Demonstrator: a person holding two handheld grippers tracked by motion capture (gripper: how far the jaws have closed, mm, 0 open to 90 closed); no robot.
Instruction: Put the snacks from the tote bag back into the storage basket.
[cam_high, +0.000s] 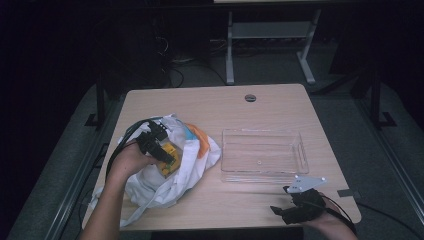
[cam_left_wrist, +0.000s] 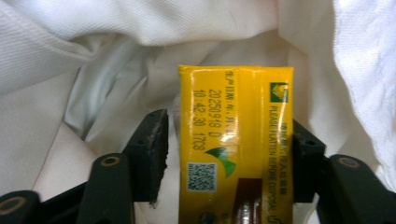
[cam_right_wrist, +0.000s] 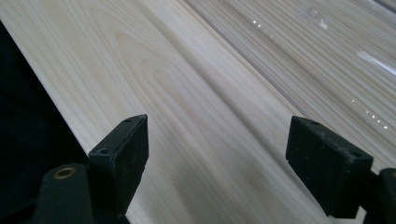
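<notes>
Left hand-held gripper (cam_left_wrist: 229, 154) is down inside the white cloth bag (cam_high: 165, 175) on the left side of the worktop (cam_high: 260, 107), with the yellow drink carton (cam_left_wrist: 236, 144) between its jaws. One pad touches the carton's edge, the other sits just off it, so not clamped yet. Right hand-held gripper (cam_right_wrist: 217, 163) is wide open over bare wood near the front edge, beside the clear plastic tray (cam_high: 264, 152).

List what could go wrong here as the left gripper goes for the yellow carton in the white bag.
The left gripper straddles the yellow carton, but a gap shows at one jaw, so the carton may slip or twist when lifted. Loose folds of the white bag crowd the jaws and could get pinched or dragged along. The clear tray sits well aside, a long carry.
</notes>
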